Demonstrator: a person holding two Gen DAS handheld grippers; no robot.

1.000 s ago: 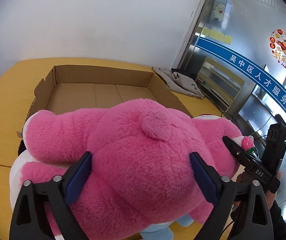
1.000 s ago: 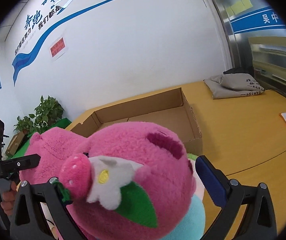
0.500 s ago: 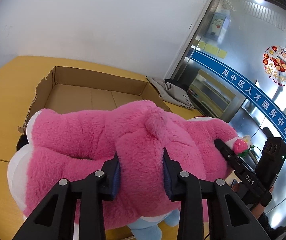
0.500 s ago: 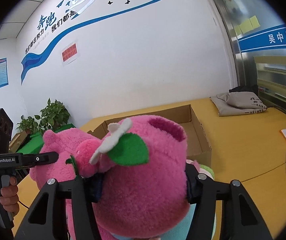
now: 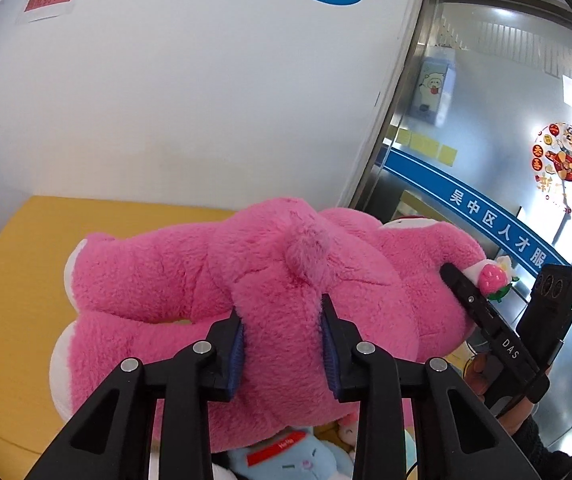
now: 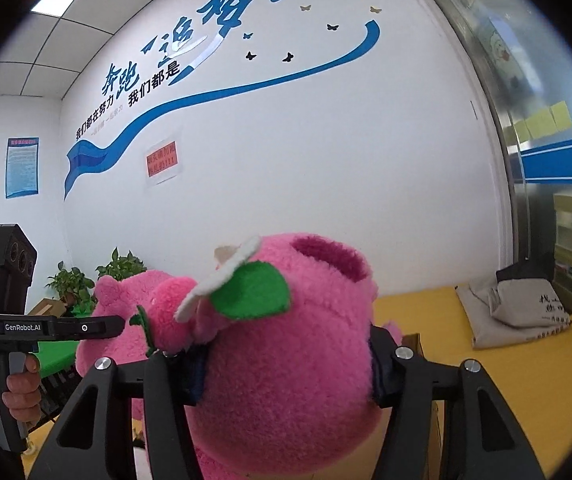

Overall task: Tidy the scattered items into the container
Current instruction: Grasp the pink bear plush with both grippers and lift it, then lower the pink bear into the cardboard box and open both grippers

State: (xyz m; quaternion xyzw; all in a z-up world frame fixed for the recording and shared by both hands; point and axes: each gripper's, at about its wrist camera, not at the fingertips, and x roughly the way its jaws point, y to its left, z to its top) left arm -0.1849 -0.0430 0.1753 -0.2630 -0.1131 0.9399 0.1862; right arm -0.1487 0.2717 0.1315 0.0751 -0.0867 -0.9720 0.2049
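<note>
Here, left wrist view: my left gripper is clamped on a fold of the pink plush bear, its blue pads pressed deep into the fur on either side. The bear lies lengthwise across the view, above the yellow table, white-tipped limbs toward the left. A light blue plush sits beneath it at the lower edge. To the right, my right gripper's finger touches the bear's head beside a small strawberry ornament. The table's far and left edges show bare surface, with white wall beyond.

Right wrist view: my right gripper is clamped on the bear's head, pads sunk in at both sides; a green felt leaf and white petal lie on top. A folded grey cloth bag rests on the table's right part, well apart. The left-hand tool shows at left, potted plants behind. The container's place I cannot tell.
</note>
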